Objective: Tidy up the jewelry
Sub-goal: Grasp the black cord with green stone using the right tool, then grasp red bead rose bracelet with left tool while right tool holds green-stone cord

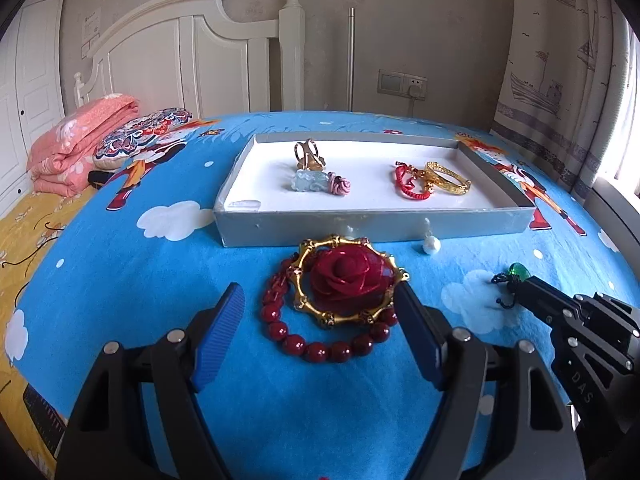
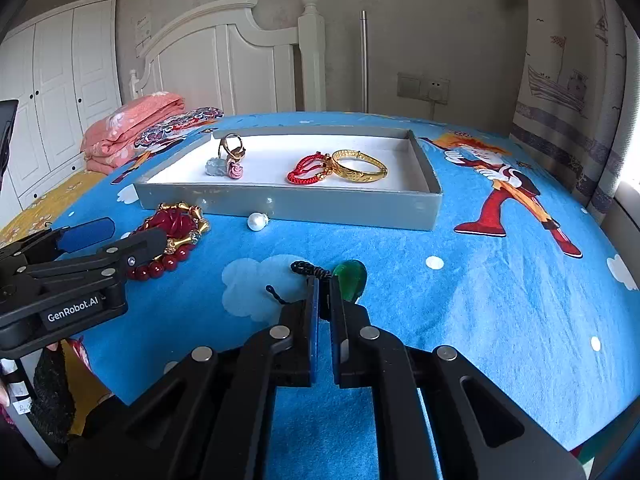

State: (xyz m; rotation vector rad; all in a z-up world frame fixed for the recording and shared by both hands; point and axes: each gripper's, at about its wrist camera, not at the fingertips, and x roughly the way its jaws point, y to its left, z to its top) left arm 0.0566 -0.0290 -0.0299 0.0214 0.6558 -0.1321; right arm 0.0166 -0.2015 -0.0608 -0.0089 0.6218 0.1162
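While the left hand-held gripper [image 1: 320,304] hangs released, its blue fingers [image 1: 222,332] spread on either side of the red bead bracelet [image 1: 320,344] and the gold-framed red rose brooch [image 1: 346,276] on the bed [image 1: 120,264], the right hand-held gripper [image 2: 323,284] is clenched on the black cord [image 2: 306,269] of a green pendant [image 2: 352,278]. Just beyond, a pearl [image 2: 256,222] lies beside the grey tray [image 2: 288,204], which holds a gold bangle [image 2: 360,166], a red cord bracelet [image 2: 306,168] and small charms [image 2: 230,160].

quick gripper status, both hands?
Left gripper: open, empty, jaws either side of the rose bangle.
Right gripper: shut on the green pendant's black cord.
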